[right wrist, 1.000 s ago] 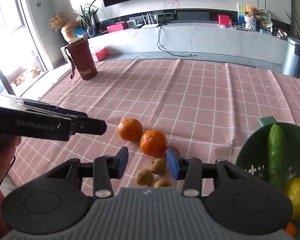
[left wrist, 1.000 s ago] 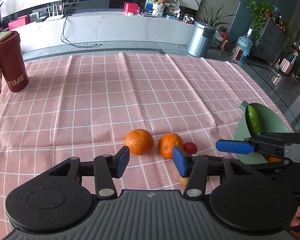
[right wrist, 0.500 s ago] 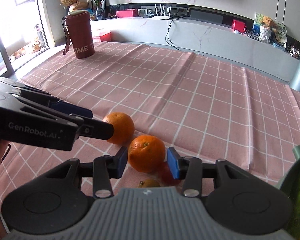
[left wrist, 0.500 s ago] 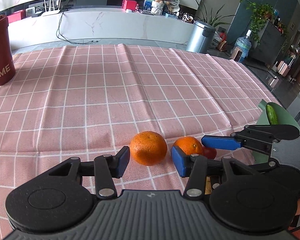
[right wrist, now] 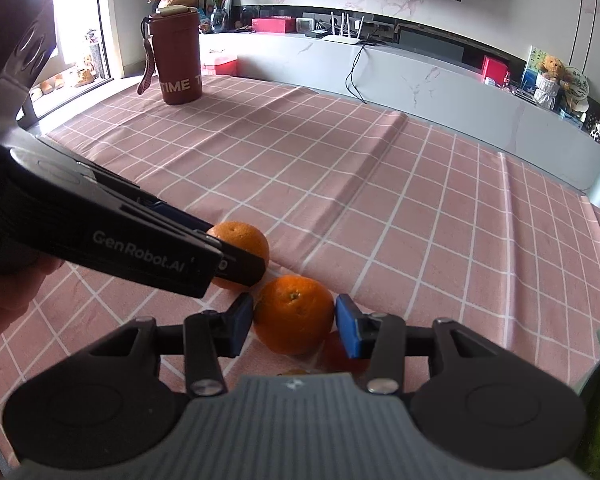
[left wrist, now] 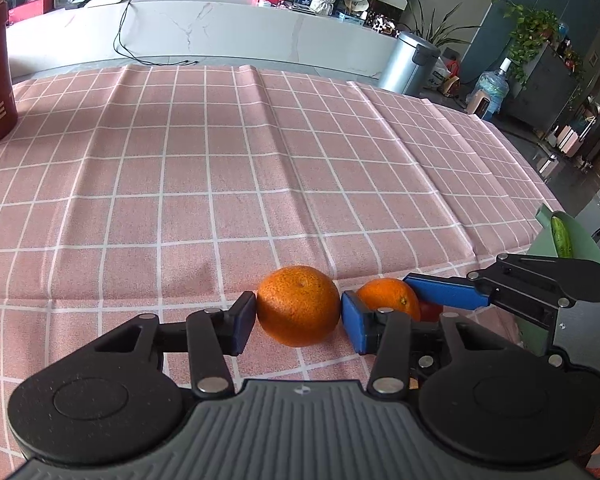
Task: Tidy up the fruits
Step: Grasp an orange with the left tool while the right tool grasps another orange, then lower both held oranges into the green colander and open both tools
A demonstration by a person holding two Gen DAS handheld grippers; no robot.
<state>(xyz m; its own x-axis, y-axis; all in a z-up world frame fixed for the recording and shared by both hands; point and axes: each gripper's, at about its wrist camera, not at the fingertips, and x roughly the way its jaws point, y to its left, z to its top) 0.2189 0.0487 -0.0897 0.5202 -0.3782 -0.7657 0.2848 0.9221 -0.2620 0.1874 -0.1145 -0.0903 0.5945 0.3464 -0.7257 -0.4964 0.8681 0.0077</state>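
Sitting on the pink checked cloth (left wrist: 260,152), two round bumpy oranges each lie between open jaws: left gripper (left wrist: 299,320) around one (left wrist: 299,305), right gripper (right wrist: 294,326) around the other (right wrist: 294,314). Red bottle (right wrist: 179,60) reads "TIME"; the left gripper reads "GenRobot.AI".

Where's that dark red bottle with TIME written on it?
The red bottle stands upright at the far left end of the pink checked tablecloth, well beyond the two oranges, seen best in the right wrist view.
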